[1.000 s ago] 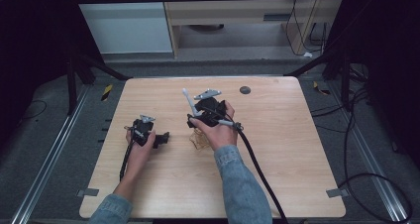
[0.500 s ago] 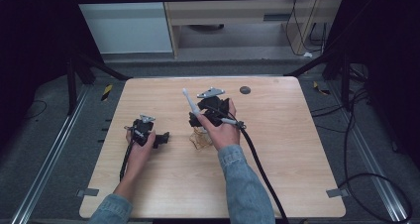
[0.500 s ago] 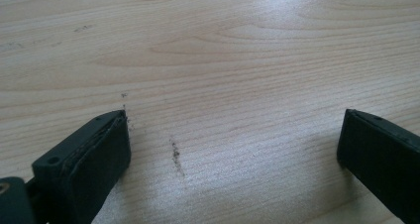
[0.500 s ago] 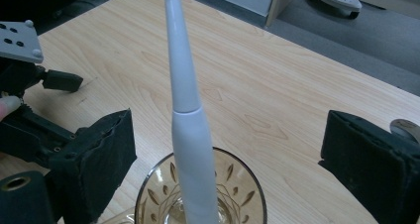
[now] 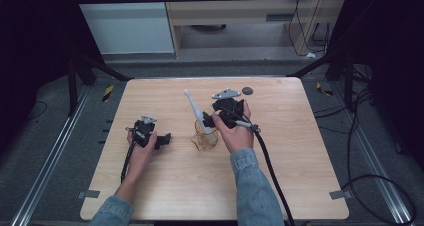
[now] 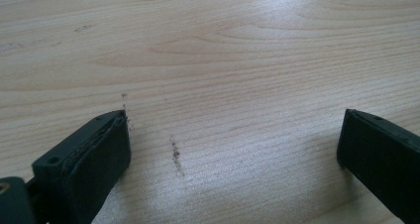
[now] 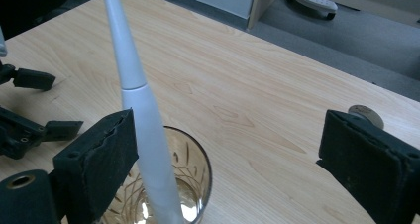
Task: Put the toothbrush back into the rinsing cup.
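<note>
My right gripper (image 5: 209, 117) had just let go: its fingers (image 7: 99, 157) had been spreading over the last moment, and in the right gripper view they stood wide apart. The white toothbrush (image 7: 143, 135) rose just in front of the left-hand pad, and I could not tell whether it was touching that pad, while the other pad was well clear of it. Compared with a second earlier in the high view, that hand had drawn back a little toward the right of the table (image 5: 300, 176). The toothbrush had stayed where it was, standing tilted in the glass (image 5: 205, 136) near the middle of the table, head up and leaning to the left. I took that to mean the placing was done and what remained was to back the hand away without knocking the handle.

My left gripper (image 5: 162, 140) had not shifted; it lay low on the table, well to the left of the glass, fingers (image 6: 94, 159) spread with nothing between them.

The right gripper view gave me what the high view could not: the cut pattern in the amber glass (image 7: 188, 179), the handle's foot down inside it, and the gap on the far pad's side. The high view, in turn, showed the whole lean of the toothbrush (image 5: 194, 106) and the small dark disc (image 5: 247, 91) near the table's far edge. The left gripper view offered bare wood grain between its pads.
</note>
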Demonstrator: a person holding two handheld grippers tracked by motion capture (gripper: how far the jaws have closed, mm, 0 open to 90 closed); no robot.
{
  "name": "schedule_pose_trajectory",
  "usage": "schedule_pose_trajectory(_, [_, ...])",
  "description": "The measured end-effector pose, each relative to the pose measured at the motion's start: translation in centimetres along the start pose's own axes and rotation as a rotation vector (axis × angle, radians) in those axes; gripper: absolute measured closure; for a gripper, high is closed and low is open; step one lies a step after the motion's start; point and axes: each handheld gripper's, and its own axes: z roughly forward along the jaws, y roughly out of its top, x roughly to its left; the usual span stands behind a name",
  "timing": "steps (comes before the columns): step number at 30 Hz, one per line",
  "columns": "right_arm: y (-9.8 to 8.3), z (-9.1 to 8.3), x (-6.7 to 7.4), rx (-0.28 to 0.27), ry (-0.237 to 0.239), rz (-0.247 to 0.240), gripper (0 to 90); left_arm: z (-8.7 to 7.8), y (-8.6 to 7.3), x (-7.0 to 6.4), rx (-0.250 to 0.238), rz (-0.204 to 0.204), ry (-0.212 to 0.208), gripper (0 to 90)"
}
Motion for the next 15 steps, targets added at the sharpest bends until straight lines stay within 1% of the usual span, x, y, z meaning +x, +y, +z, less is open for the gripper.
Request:
schedule_pose_trajectory(8, [-0.6, -0.9, -1.5, -0.020, -0.019, 0.021, 8.0, 0.0, 0.0, 0.0, 0.003, 0.003, 0.000, 0.0])
schedule_pose_trajectory(14, [-1.4, -0.9, -2.6, -0.022, -0.039, 0.041, 8.0, 0.0, 0.0, 0.0, 0.002, 0.003, 0.000, 0.0])
schedule_pose_trajectory(15, [-1.4, -0.9, -2.6, -0.022, -0.039, 0.041, 8.0, 0.0, 0.0, 0.0, 0.002, 0.003, 0.000, 0.0])
